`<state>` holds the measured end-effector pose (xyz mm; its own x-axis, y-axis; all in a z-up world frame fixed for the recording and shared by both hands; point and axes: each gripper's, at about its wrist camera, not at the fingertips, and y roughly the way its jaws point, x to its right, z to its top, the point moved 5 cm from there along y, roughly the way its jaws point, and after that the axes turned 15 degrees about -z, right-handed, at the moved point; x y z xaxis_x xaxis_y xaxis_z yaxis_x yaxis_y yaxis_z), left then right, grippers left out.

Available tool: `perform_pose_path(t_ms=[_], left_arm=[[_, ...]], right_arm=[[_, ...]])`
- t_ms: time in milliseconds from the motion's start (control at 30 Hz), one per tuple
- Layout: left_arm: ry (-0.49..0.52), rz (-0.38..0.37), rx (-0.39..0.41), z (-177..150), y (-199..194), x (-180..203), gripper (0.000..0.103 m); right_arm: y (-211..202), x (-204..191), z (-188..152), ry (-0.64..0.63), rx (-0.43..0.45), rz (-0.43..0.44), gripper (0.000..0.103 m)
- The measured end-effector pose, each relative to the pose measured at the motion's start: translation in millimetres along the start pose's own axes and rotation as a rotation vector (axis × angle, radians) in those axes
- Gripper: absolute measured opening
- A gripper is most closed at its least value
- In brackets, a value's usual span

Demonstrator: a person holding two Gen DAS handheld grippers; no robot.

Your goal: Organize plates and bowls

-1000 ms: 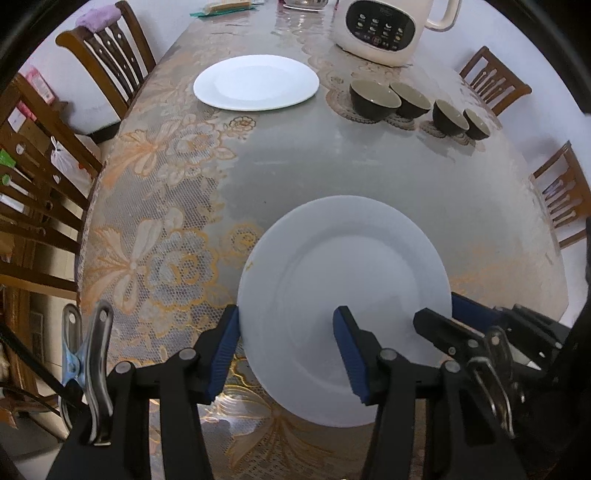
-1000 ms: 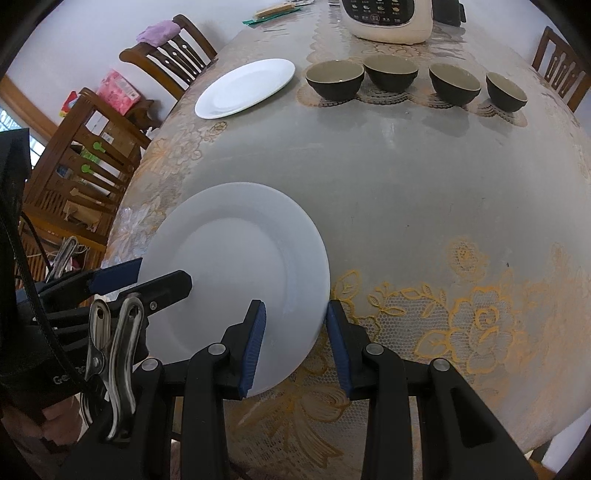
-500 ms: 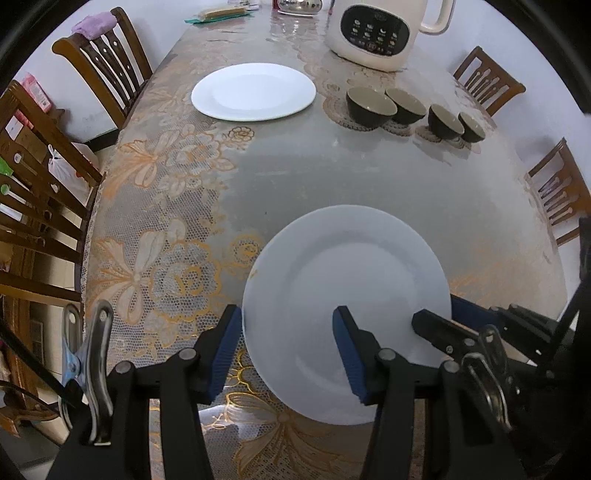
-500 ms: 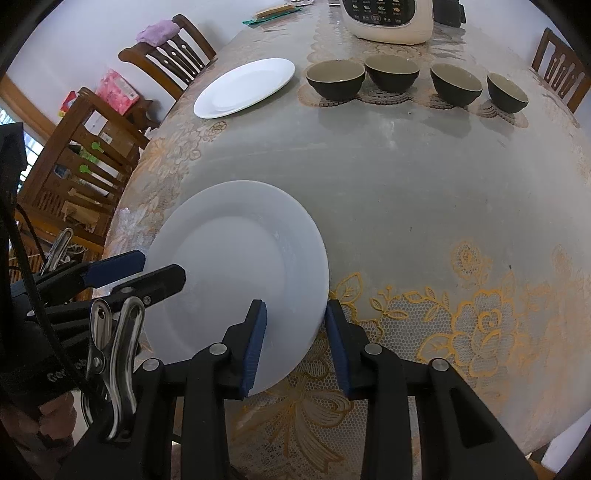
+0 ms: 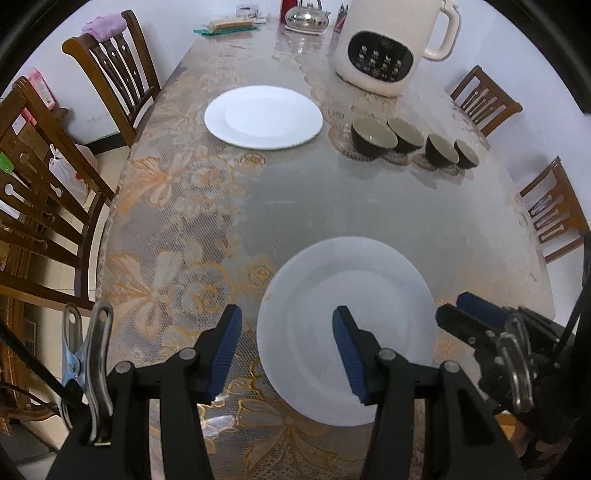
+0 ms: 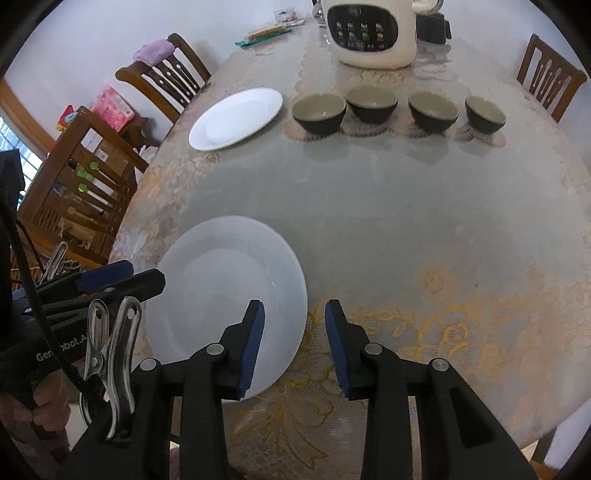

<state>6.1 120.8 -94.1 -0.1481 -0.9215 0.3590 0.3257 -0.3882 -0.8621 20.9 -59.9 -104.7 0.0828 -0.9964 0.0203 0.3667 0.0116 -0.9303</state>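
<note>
A white plate (image 5: 347,288) (image 6: 229,280) lies flat on the table near its front edge. My left gripper (image 5: 285,317) hovers above the plate's left rim with its jaws open, one finger outside the rim and one over the plate. My right gripper (image 6: 294,308) hangs open over the plate's right rim, touching nothing. A second white plate (image 5: 263,116) (image 6: 236,118) sits at the far left. To its right stands a row of several dark bowls (image 5: 373,138) (image 6: 319,112), each on a lace coaster.
A white electric jug (image 5: 384,51) with a black control panel stands behind the bowls. Wooden chairs (image 5: 110,70) ring the table, which has a lace cloth (image 5: 166,266) under a clear cover. A steel kettle (image 5: 308,16) sits at the far end.
Both grippers have risen away from the near plate, which stays on the table and looks smaller. Their jaws are as wide as before.
</note>
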Motion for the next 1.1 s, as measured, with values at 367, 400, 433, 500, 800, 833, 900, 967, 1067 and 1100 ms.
perform_pose_path(t_ms=[367, 400, 433, 500, 800, 833, 900, 967, 1067, 1100], left_arm=[[-0.011, -0.034, 0.046, 23.8, -19.2, -12.7, 0.053], [-0.015, -0.037, 0.046, 26.2, -19.9, -14.1, 0.053], [-0.017, -0.039, 0.048, 28.6, -21.0, -14.8, 0.053], [-0.02, -0.04, 0.056, 34.3, -23.2, -16.7, 0.053], [-0.058, -0.015, 0.082, 69.2, -28.2, -32.5, 0.053], [-0.064, -0.01, 0.085, 72.6, -28.2, -34.3, 0.053], [-0.075, -0.012, 0.088, 79.6, -28.2, -37.0, 0.053], [-0.085, -0.008, 0.091, 87.7, -26.8, -40.4, 0.053], [-0.107, -0.003, 0.097, 99.2, -23.8, -45.1, 0.053], [-0.112, -0.005, 0.097, 102.3, -22.6, -45.7, 0.053]], right_arm=[[-28.3, -5.5, 33.6, -0.025, 0.041, 0.0, 0.035], [-30.9, -7.2, 37.5, -0.029, 0.045, 0.003, 0.035], [-33.1, -8.5, 41.5, -0.036, 0.048, 0.005, 0.035], [-35.6, -12.4, 47.3, -0.048, 0.051, 0.01, 0.035], [-35.9, -31.2, 87.6, -0.111, 0.055, 0.055, 0.035], [-33.5, -33.8, 93.9, -0.116, 0.052, 0.061, 0.035], [-30.4, -38.2, 102.4, -0.124, 0.052, 0.07, 0.035], [-27.6, -41.9, 111.0, -0.133, 0.055, 0.074, 0.035], [-22.6, -48.2, 123.7, -0.148, 0.054, 0.084, 0.035], [-20.0, -50.9, 129.1, -0.155, 0.052, 0.089, 0.035]])
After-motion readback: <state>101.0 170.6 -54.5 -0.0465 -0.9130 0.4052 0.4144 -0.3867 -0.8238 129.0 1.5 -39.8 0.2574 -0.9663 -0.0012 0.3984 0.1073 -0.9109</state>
